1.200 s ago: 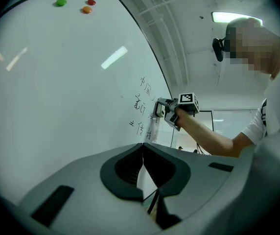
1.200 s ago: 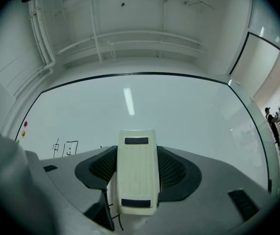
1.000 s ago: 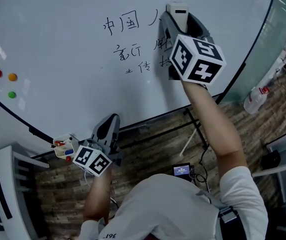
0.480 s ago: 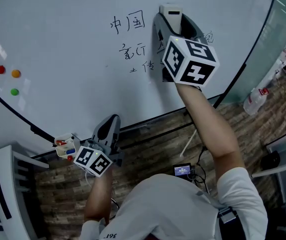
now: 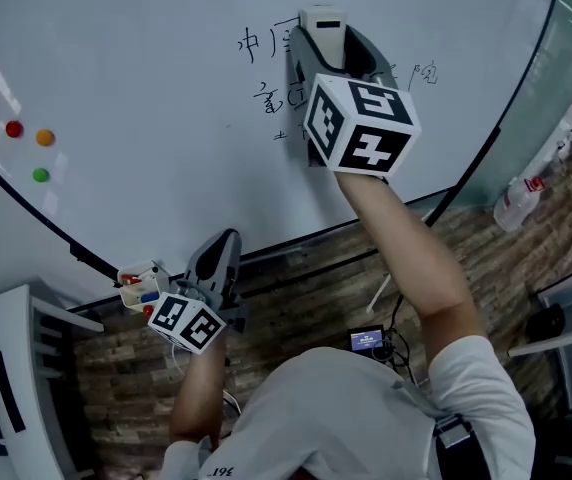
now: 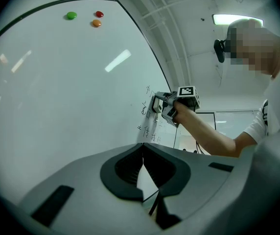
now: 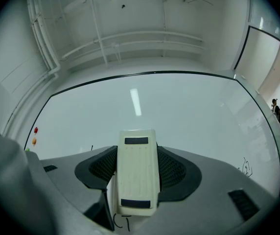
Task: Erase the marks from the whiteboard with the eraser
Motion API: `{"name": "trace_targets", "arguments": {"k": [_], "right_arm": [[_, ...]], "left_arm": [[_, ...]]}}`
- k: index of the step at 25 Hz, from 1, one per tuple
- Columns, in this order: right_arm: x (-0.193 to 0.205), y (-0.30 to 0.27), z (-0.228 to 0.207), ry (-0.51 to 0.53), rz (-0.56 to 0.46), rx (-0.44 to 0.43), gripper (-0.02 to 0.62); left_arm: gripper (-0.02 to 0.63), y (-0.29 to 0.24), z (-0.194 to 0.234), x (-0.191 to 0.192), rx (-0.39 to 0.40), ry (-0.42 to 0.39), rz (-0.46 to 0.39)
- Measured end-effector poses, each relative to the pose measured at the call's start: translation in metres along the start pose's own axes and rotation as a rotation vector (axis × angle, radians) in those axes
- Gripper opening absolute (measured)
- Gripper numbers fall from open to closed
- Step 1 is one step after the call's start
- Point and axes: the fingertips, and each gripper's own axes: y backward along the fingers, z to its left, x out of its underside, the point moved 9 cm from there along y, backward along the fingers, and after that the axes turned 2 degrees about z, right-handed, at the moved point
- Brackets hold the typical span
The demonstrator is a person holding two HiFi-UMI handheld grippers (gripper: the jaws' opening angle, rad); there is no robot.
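A large whiteboard (image 5: 146, 88) carries black handwritten marks (image 5: 266, 68) near its middle, and one more mark (image 5: 423, 71) to the right. My right gripper (image 5: 318, 43) is shut on a cream eraser (image 5: 324, 23) that lies flat against the board, over the writing. In the right gripper view the eraser (image 7: 137, 170) fills the jaws, with a stroke of writing (image 7: 118, 224) just below it. My left gripper (image 5: 214, 263) hangs shut and empty below the board's lower edge. The left gripper view shows the right gripper (image 6: 167, 106) and the marks (image 6: 147, 126) far off.
Three round magnets, red (image 5: 13, 128), orange (image 5: 45, 137) and green (image 5: 40, 175), stick on the board's left. A small marker holder (image 5: 138, 286) sits at the board's lower edge. White furniture (image 5: 16, 368) stands at left, a plastic bottle (image 5: 518, 196) and cables on the wooden floor.
My right gripper has slid the eraser leftward over the writing: the characters at its right are gone, and it now covers part of the left characters. The left gripper has stayed still.
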Motion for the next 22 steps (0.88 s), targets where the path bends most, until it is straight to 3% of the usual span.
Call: {"name": "trace_targets", "arguments": {"k": [13,22], "right_arm": [[0.008,-0.007,0.065,0.035,-0.007,-0.109,0.268],[0.009,-0.009,0.085,0.038,0.000,-0.162,0.268]], "left_arm": [[0.005,0.018,-0.001,-0.002,-0.031,-0.005,-0.007],[0.005,0.022,-0.005,-0.001,-0.052,-0.008,-0.005]]}}
